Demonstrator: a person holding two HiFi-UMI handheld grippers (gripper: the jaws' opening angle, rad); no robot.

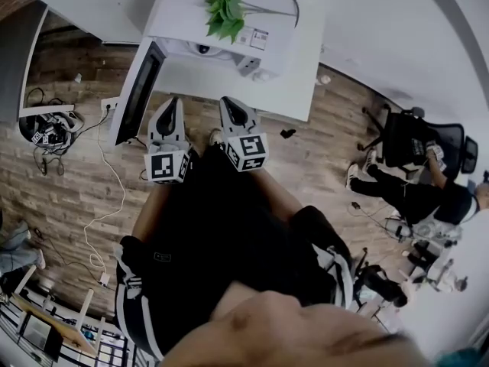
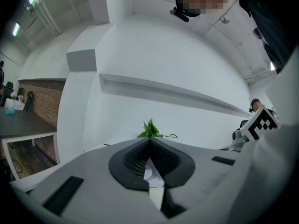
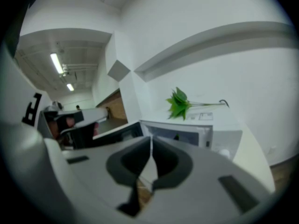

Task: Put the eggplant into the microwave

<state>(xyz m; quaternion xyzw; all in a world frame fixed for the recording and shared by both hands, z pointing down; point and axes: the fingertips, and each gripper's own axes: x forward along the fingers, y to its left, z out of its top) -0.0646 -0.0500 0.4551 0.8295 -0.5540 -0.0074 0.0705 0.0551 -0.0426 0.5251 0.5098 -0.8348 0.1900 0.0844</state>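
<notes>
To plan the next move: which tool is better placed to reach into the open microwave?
Right, probably. The right tool looks straight at the microwave opening; the left tool hangs close beside the open door. Both are shut and empty.

Microwave (image 1: pixel 183 17) cavity hidden from above, seated person (image 1: pixel 406 193) cut off at right edge, cables (image 1: pixel 47 132) indistinct

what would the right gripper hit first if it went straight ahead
Probably the open microwave: the shut right gripper points at its front. Nothing shows in between, though depth is unclear.
</notes>
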